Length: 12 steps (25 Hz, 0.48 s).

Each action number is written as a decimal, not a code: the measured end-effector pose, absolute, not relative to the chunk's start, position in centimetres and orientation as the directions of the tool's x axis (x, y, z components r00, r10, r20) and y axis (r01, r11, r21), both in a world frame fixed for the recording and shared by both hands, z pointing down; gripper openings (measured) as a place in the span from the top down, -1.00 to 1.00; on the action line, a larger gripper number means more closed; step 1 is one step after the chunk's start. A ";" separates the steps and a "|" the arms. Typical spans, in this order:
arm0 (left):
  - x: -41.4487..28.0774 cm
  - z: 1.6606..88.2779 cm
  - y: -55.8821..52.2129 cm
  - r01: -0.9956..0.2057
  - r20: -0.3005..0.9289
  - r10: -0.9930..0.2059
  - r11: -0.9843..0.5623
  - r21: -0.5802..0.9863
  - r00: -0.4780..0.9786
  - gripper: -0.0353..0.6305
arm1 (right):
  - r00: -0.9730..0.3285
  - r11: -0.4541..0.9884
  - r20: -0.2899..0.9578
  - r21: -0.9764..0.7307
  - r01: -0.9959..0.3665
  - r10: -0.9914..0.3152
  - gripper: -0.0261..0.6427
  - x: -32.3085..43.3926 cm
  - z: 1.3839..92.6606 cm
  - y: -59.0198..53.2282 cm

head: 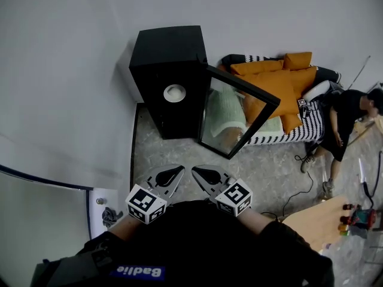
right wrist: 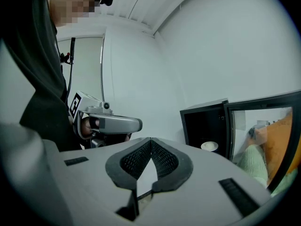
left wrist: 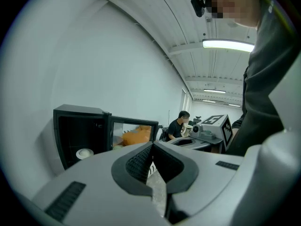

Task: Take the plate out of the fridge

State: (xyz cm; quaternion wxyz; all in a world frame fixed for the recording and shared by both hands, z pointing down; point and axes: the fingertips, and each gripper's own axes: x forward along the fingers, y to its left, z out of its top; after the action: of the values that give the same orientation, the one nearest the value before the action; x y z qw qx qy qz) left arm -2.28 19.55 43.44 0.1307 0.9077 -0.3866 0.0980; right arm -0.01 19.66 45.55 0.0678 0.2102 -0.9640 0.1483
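Left claw [head: 178, 173] is pressed together, empty. Ahead, the plate [head: 175, 92] sits inside the open fridge [head: 163, 46], whose dark interior is hard to make out. Right claw [head: 197, 172] is likewise together and empty, well short of it.

Bare floor [head: 173, 154] lies open between me and the fridge [head: 167, 49], and its mouth faces me unblocked. Its door [head: 230, 115] stands swung out on my right, fencing that side off from the sofa [head: 287, 79]. The wall [head: 66, 70] runs close along the fridge's left. The plate [head: 175, 92] sits inside with room above it.
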 end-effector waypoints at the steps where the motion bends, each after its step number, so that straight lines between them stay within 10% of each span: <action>1: -1.9 43.5 19.4 -0.732 0.282 -0.680 -0.662 0.160 0.677 0.88 | -0.902 0.866 0.195 -0.261 -0.426 -0.384 0.89 0.5 45.6 19.4; 12: 0.8 44.6 17.5 -0.770 0.315 -0.710 -0.624 0.132 0.630 0.87 | -0.905 0.860 0.207 -0.291 -0.419 -0.371 0.89 4.5 47.9 17.6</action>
State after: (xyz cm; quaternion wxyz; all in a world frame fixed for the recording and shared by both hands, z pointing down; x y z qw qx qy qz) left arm 0.81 17.46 44.58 0.1278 0.8936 -0.4140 0.1171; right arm 4.55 17.60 47.94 0.0719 0.2054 -0.9617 0.1669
